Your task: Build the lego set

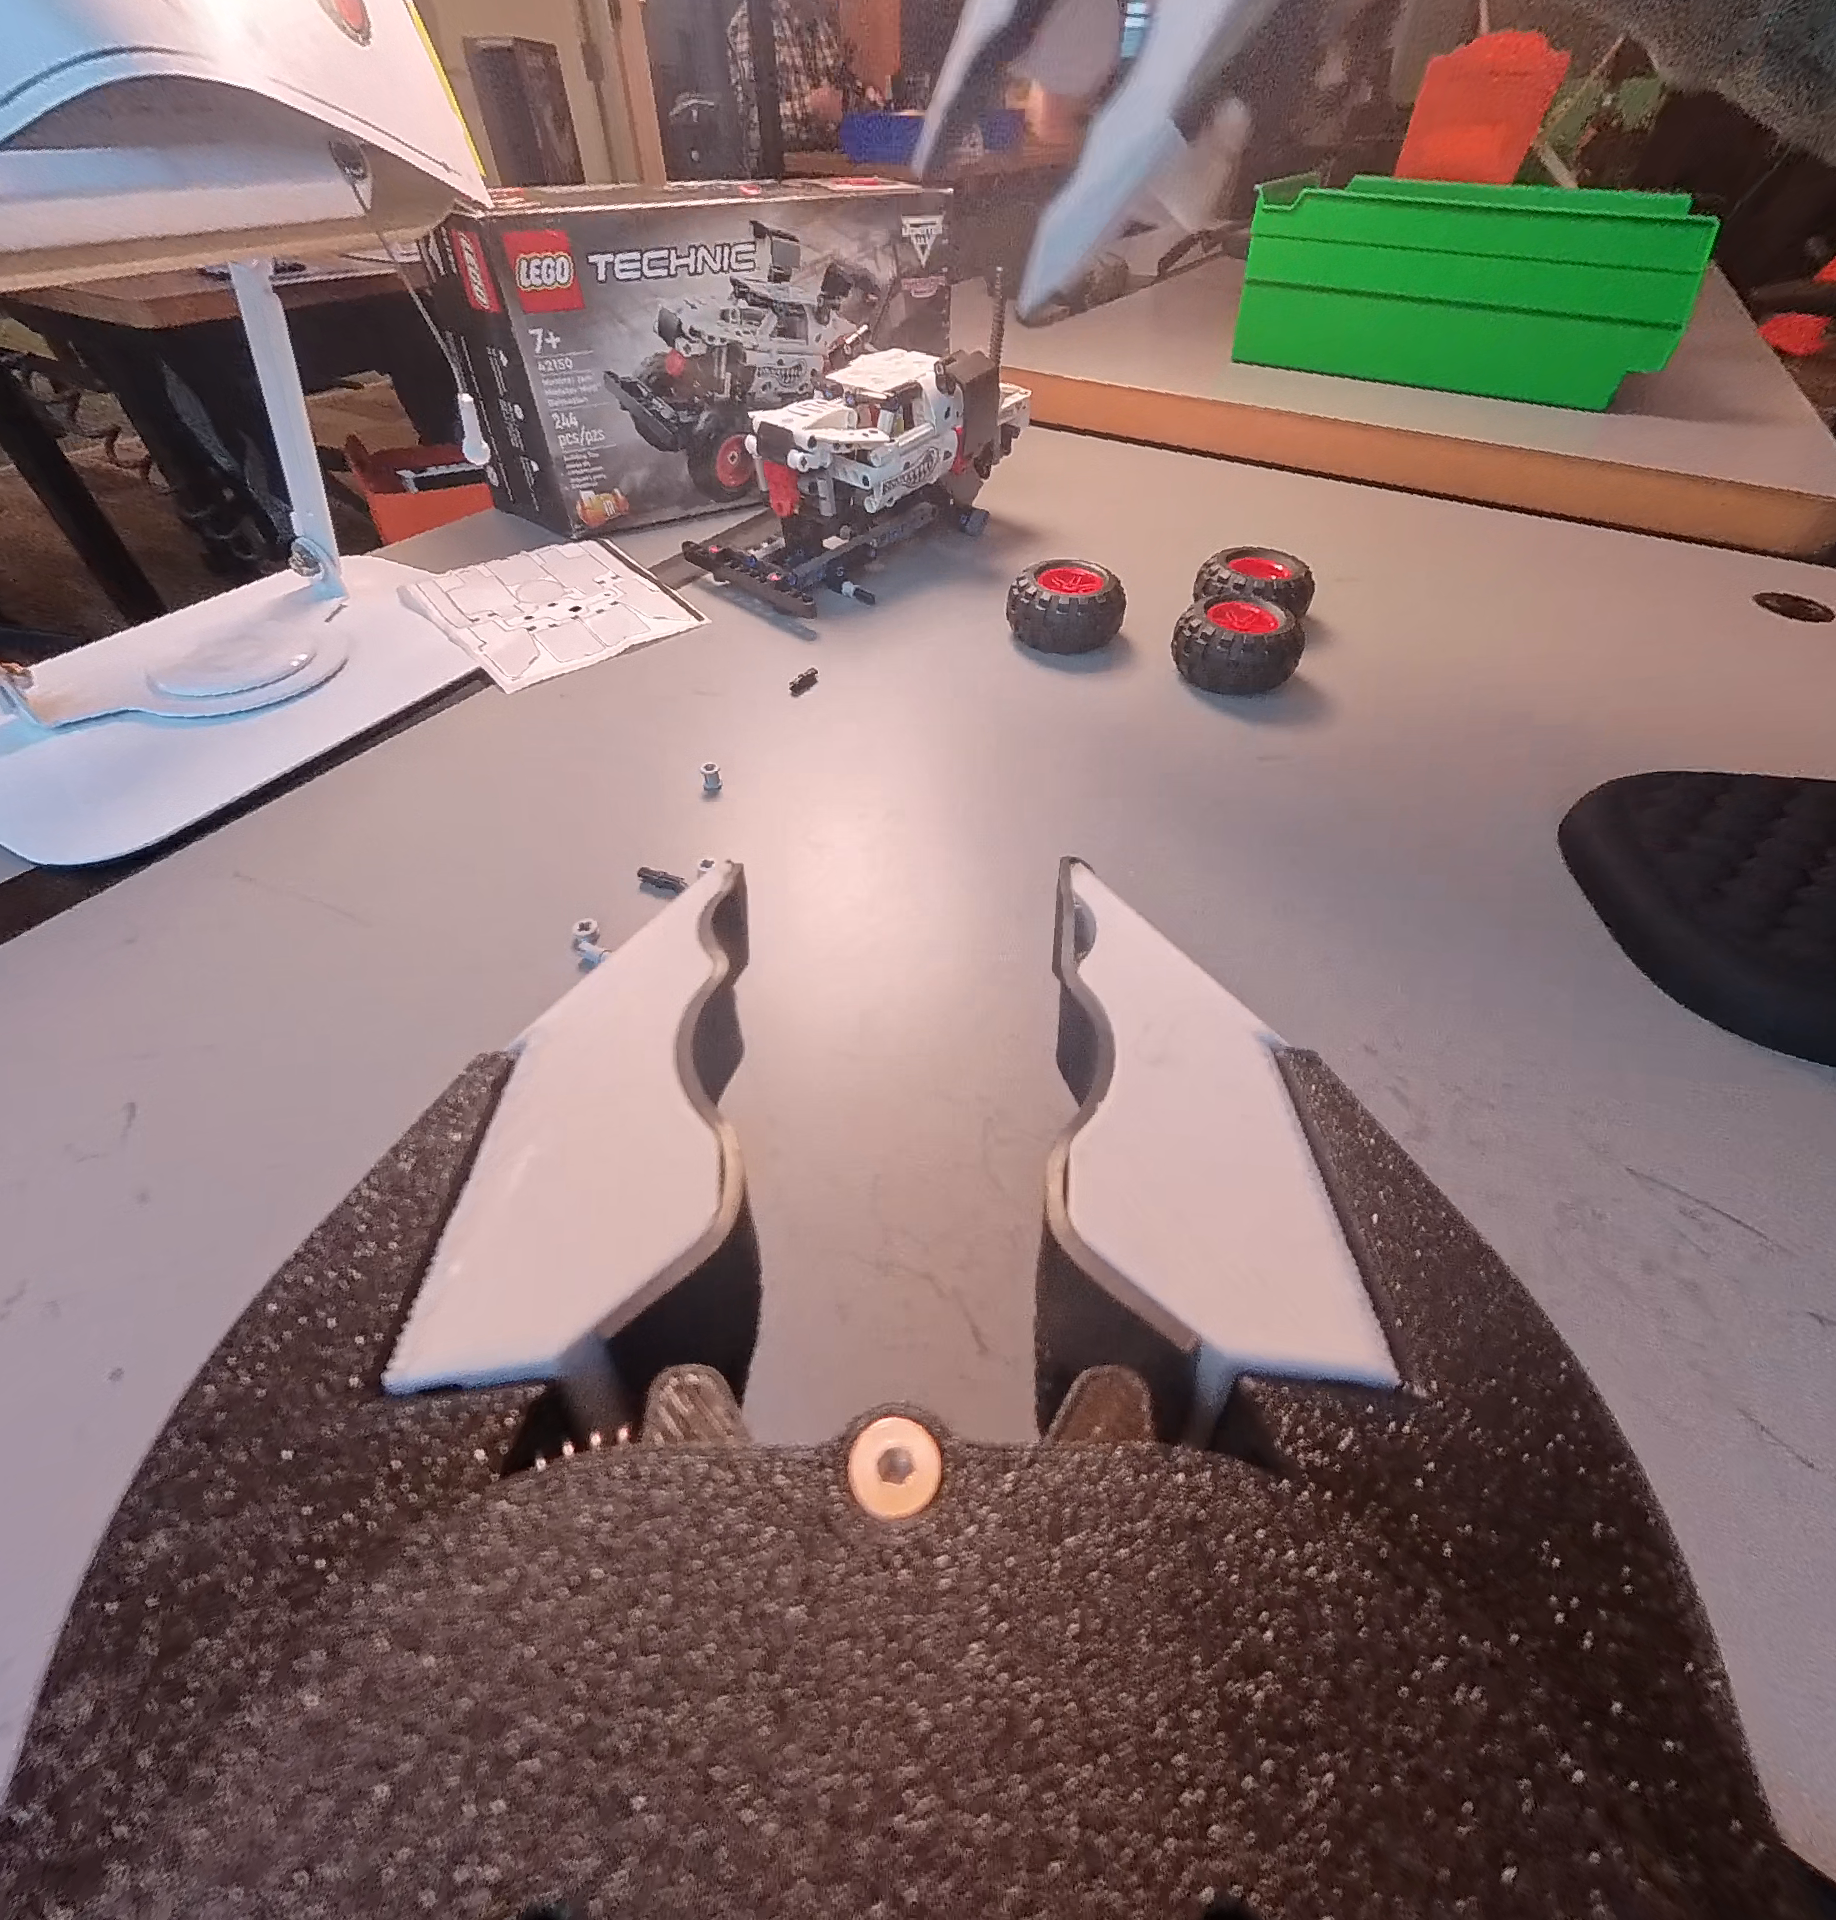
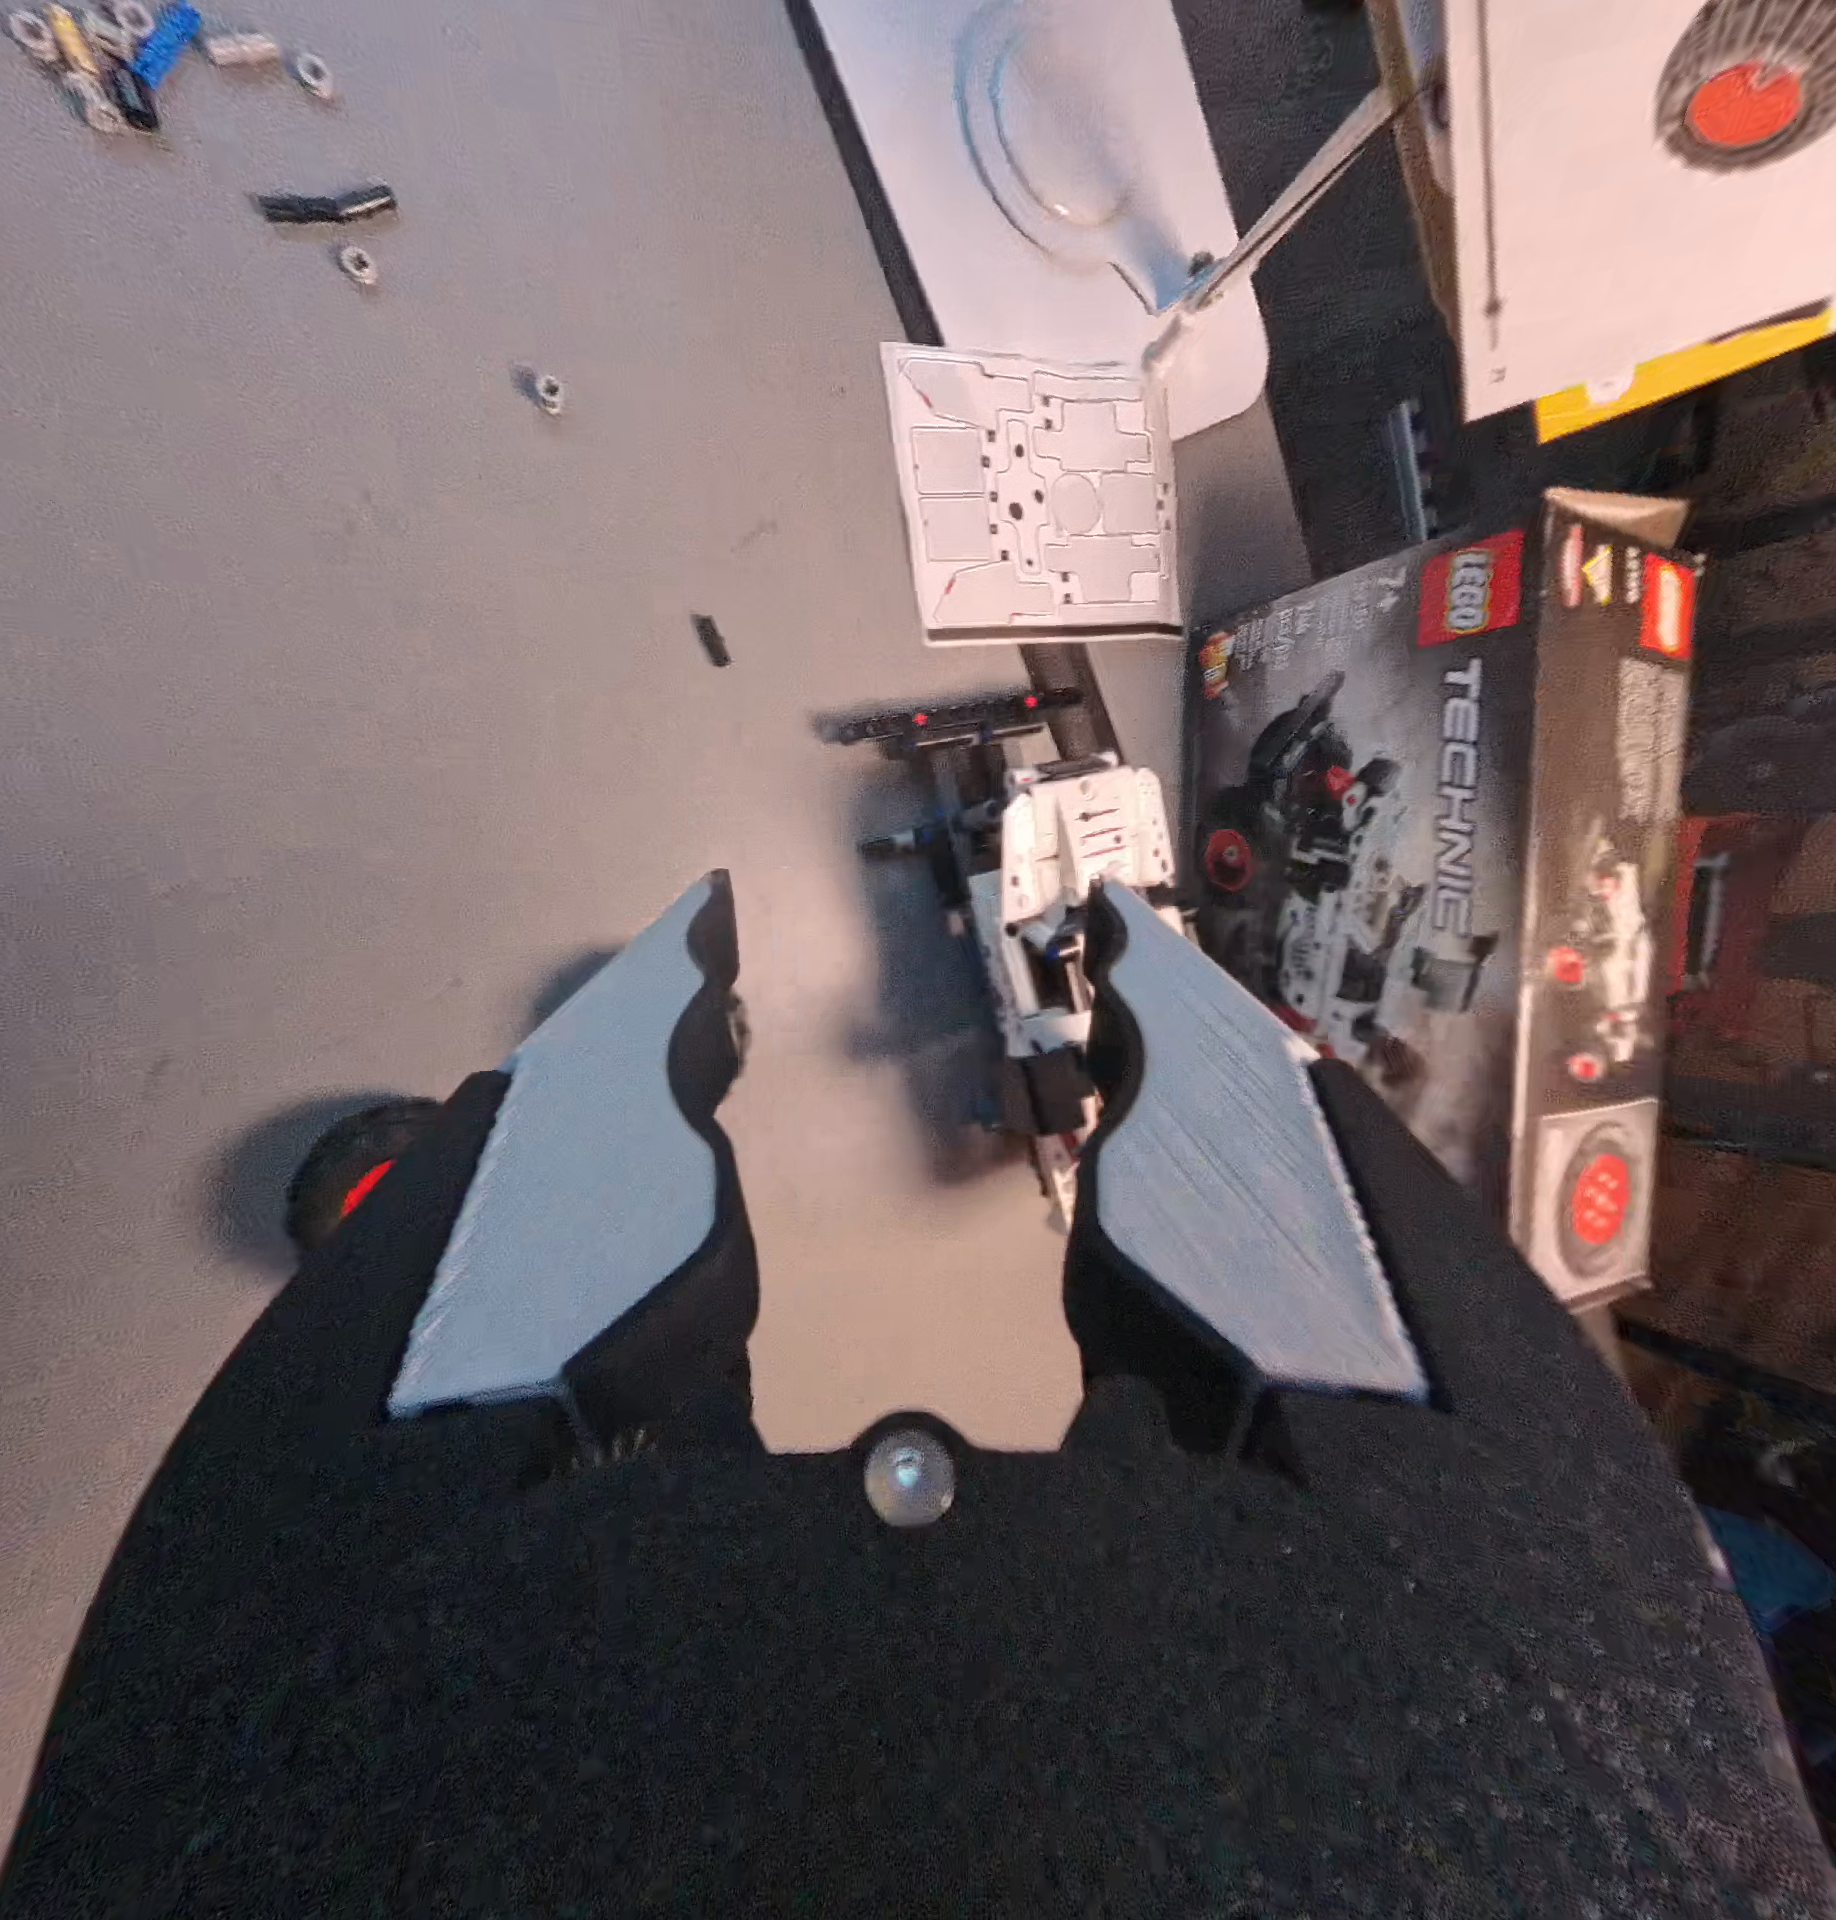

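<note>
A white and black lego truck body (image 1: 872,457) without wheels stands on the grey table (image 1: 997,935) in front of its box (image 1: 685,343). Three black tyres with red hubs (image 1: 1065,606) lie to its right. My left gripper (image 1: 898,883) is open and empty, low over the table's near part. My right gripper (image 2: 909,894) is open and empty, held above the truck body (image 2: 1049,904); it also shows blurred at the top of the left wrist view (image 1: 1059,156). One tyre (image 2: 342,1174) peeks out at its left.
Small loose pins and bushes (image 1: 711,777) lie on the table; more parts (image 2: 114,62) lie farther off. A sticker sheet (image 1: 550,613) and a white stand base (image 1: 166,707) with an open booklet are at left. A green bin (image 1: 1454,291) stands behind, a black pad (image 1: 1745,914) at right. There is about 30 centimetres between the tips of the two grippers.
</note>
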A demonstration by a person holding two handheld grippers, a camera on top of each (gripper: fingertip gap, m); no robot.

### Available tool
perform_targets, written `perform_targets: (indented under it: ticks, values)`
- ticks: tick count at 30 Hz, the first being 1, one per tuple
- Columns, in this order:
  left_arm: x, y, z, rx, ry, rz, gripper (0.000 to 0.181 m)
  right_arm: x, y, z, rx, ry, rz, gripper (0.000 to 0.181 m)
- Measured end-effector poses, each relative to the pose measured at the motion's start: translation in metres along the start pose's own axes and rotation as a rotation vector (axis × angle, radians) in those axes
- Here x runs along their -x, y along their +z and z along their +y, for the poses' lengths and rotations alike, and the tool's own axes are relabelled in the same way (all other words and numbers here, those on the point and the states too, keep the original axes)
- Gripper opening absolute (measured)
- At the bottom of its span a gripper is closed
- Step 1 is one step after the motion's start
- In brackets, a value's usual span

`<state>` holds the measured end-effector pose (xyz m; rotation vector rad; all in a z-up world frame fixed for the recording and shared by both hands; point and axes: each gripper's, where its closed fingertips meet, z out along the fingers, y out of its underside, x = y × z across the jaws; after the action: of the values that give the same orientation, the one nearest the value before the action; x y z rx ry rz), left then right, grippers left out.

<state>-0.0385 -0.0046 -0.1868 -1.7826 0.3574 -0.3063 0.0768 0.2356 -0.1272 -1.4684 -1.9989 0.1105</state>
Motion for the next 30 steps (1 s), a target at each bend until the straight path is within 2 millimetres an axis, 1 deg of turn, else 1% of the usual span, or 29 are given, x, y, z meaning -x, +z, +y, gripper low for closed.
perform_targets:
  ticks: [1, 2, 4, 5, 6, 8, 9, 10, 11, 12, 14, 15, 17, 18, 19, 20, 22, 23, 24, 27, 28, 30]
  values:
    - [0.001, -0.001, -0.001, -0.008, -0.006, -0.001, 0.059, 0.018, 0.001, 0.014, -0.007, 0.053, -0.023, 0.065]
    - [0.002, -0.002, -0.003, -0.018, -0.015, -0.003, 0.06, 0.036, 0.007, 0.031, 0.011, 0.099, -0.045, 0.065]
    - [0.004, -0.002, -0.006, -0.038, -0.027, -0.008, 0.061, 0.066, 0.026, 0.067, 0.051, 0.189, -0.094, 0.071]
    - [0.006, -0.003, -0.006, -0.045, -0.028, -0.015, 0.061, 0.077, 0.038, 0.081, 0.067, 0.249, -0.116, 0.074]
    - [0.006, -0.003, -0.007, -0.048, -0.03, -0.018, 0.061, 0.085, 0.048, 0.091, 0.075, 0.307, -0.137, 0.077]
    - [0.005, -0.003, -0.007, -0.051, -0.025, -0.013, 0.06, 0.093, 0.065, 0.101, 0.094, 0.379, -0.152, 0.079]
    - [0.004, -0.003, -0.007, -0.052, -0.017, -0.01, 0.059, 0.095, 0.069, 0.1, 0.095, 0.391, -0.17, 0.073]
    - [0.002, -0.003, -0.008, -0.053, -0.009, -0.007, 0.059, 0.088, 0.071, 0.095, 0.066, 0.411, -0.149, 0.058]
    - [0.001, -0.003, -0.008, -0.054, -0.006, -0.003, 0.058, 0.085, 0.071, 0.087, 0.037, 0.392, -0.142, 0.056]
    - [-0.001, -0.003, -0.008, -0.052, -0.01, 0.006, 0.058, 0.087, 0.067, 0.072, -0.012, 0.349, -0.147, 0.056]
    - [-0.006, -0.002, -0.009, -0.053, -0.037, 0.039, 0.057, 0.099, 0.053, 0.021, -0.183, 0.232, -0.122, 0.056]
    - [-0.009, -0.001, -0.012, -0.063, -0.066, 0.065, 0.057, 0.108, 0.045, -0.006, -0.264, 0.195, -0.107, 0.056]
    - [-0.018, 0.0, -0.021, -0.098, -0.145, 0.148, 0.054, 0.135, 0.03, -0.061, -0.447, 0.128, -0.082, 0.056]
    - [-0.021, 0.001, -0.026, -0.114, -0.181, 0.182, 0.053, 0.151, 0.025, -0.084, -0.517, 0.098, -0.069, 0.056]
    - [-0.021, 0.001, -0.031, -0.127, -0.208, 0.201, 0.053, 0.163, 0.023, -0.102, -0.572, 0.074, -0.037, 0.056]
    - [-0.02, 0.002, -0.035, -0.139, -0.226, 0.205, 0.052, 0.175, 0.023, -0.117, -0.613, 0.046, -0.015, 0.056]
    - [-0.014, 0.005, -0.039, -0.148, -0.25, 0.196, 0.051, 0.194, 0.028, -0.134, -0.656, 0.024, 0.009, 0.056]
    - [-0.011, 0.008, -0.037, -0.133, -0.262, 0.193, 0.049, 0.201, 0.031, -0.139, -0.672, 0.016, 0.018, 0.056]
    - [-0.009, 0.011, -0.034, -0.106, -0.274, 0.192, 0.046, 0.202, 0.032, -0.141, -0.683, 0.007, 0.049, 0.056]
    - [-0.012, 0.023, -0.024, -0.026, -0.301, 0.242, 0.038, 0.195, 0.028, -0.142, -0.718, 0.006, 0.118, 0.056]
    - [-0.016, 0.027, -0.023, -0.012, -0.312, 0.274, 0.039, 0.191, 0.025, -0.14, -0.728, 0.011, 0.135, 0.056]
    - [-0.021, 0.034, -0.025, -0.006, -0.324, 0.316, 0.034, 0.184, 0.023, -0.135, -0.744, 0.008, 0.187, 0.056]
